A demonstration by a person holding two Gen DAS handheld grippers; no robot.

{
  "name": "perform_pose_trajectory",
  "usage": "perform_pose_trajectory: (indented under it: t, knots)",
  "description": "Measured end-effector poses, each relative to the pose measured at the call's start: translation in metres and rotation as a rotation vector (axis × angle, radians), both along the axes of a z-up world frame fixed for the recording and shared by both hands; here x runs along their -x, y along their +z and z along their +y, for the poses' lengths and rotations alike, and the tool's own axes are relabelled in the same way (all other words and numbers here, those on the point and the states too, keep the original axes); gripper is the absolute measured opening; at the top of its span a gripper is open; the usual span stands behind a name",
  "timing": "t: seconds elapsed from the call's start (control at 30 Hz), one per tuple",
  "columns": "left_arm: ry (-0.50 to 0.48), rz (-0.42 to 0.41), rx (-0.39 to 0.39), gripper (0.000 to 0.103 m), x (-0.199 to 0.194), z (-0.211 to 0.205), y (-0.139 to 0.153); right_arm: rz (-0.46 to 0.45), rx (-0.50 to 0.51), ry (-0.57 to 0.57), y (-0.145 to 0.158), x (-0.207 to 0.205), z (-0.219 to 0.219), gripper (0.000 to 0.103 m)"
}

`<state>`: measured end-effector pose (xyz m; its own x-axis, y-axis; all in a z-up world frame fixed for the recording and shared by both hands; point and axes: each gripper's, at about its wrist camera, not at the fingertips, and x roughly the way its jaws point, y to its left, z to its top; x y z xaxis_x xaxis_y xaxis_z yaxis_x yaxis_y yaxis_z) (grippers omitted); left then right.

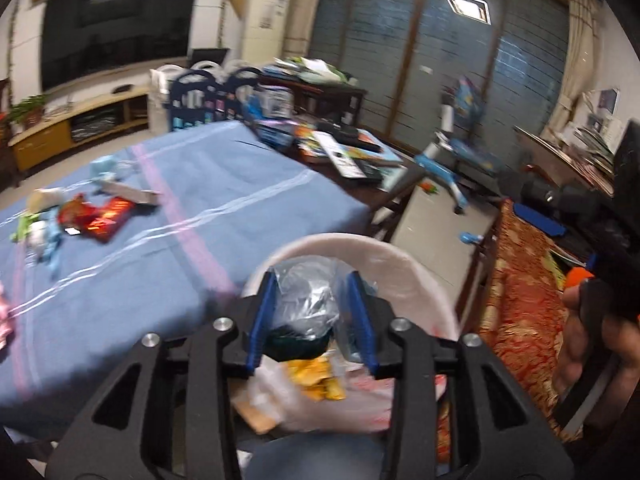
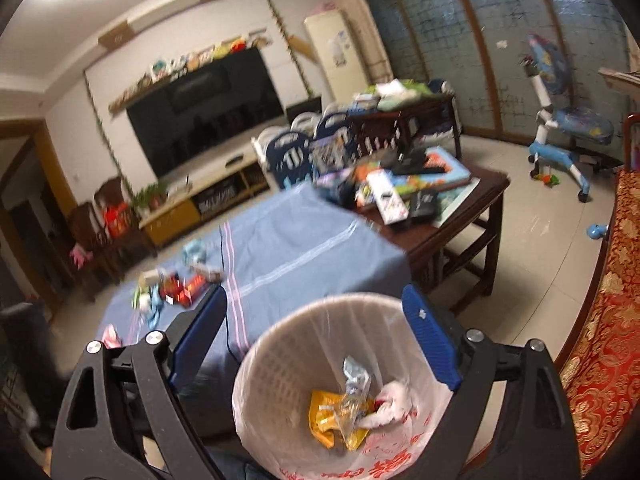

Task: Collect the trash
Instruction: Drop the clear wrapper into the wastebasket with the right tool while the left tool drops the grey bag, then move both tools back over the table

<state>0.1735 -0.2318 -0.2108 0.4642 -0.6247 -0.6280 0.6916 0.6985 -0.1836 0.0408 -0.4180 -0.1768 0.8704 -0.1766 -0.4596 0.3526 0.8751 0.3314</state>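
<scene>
My left gripper is shut on a crumpled clear plastic wrapper and holds it over the white bin lined with a plastic bag. My right gripper is open and empty, its blue fingers either side of the bin's rim. Inside the bin lie a yellow wrapper, a clear wrapper and white paper. More trash lies on the blue tablecloth: a red wrapper, a white box, and small green, white and blue scraps. It also shows in the right wrist view.
A dark wooden table piled with books and boxes stands beyond the blue cloth. A red patterned sofa is at the right, a blue child's chair on the floor behind. The right-hand gripper and hand show at the right edge.
</scene>
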Motion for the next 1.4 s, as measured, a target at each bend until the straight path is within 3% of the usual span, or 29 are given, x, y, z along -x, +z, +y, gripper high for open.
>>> perform_pose_trajectory:
  t: [0.03,0.07,0.1,0.2,0.3,0.43,0.57,0.67,0.77,0.87,0.97,1.23,1.4]
  knots:
    - [-0.013,0.017,-0.018,0.068,-0.001,-0.016,-0.005,-0.028,0.011,-0.015,0.005,0.006,0.0,0.088]
    - [-0.016,0.041,-0.054,0.097,-0.005,-0.03,-0.013,-0.043,0.019,-0.021,0.008,0.009,0.001,0.089]
    - [-0.006,0.058,-0.087,0.099,-0.008,-0.036,-0.022,-0.049,0.027,-0.02,0.009,0.012,0.003,0.09]
    - [0.029,0.099,-0.073,0.099,-0.009,-0.017,-0.034,-0.027,0.036,0.019,0.004,0.009,0.013,0.091]
    - [0.142,0.043,-0.042,0.099,-0.004,0.04,-0.027,0.007,0.043,0.073,-0.011,0.001,0.034,0.091]
    - [0.366,-0.092,-0.077,0.1,0.011,0.136,-0.011,0.056,0.024,0.211,-0.032,-0.027,0.087,0.091]
    - [0.648,-0.233,-0.115,0.1,0.027,0.233,0.007,0.034,0.04,0.351,-0.032,-0.054,0.148,0.091]
    - [0.771,-0.276,-0.071,0.1,0.035,0.277,0.007,-0.011,0.064,0.437,-0.033,-0.072,0.19,0.091]
    - [0.824,-0.228,-0.057,0.1,0.034,0.291,-0.006,-0.009,0.111,0.49,-0.043,-0.084,0.223,0.091]
    - [0.811,-0.268,-0.09,0.1,0.037,0.281,-0.004,0.019,0.161,0.502,-0.043,-0.088,0.238,0.091]
    - [0.785,-0.259,-0.131,0.1,0.031,0.27,-0.004,0.005,0.141,0.499,-0.042,-0.084,0.233,0.097]
    - [0.77,-0.25,-0.171,0.1,0.029,0.263,-0.012,0.04,0.058,0.472,-0.052,-0.093,0.212,0.098]
    - [0.805,-0.161,-0.173,0.1,0.004,0.275,-0.02,0.044,0.069,0.476,-0.053,-0.094,0.214,0.098]
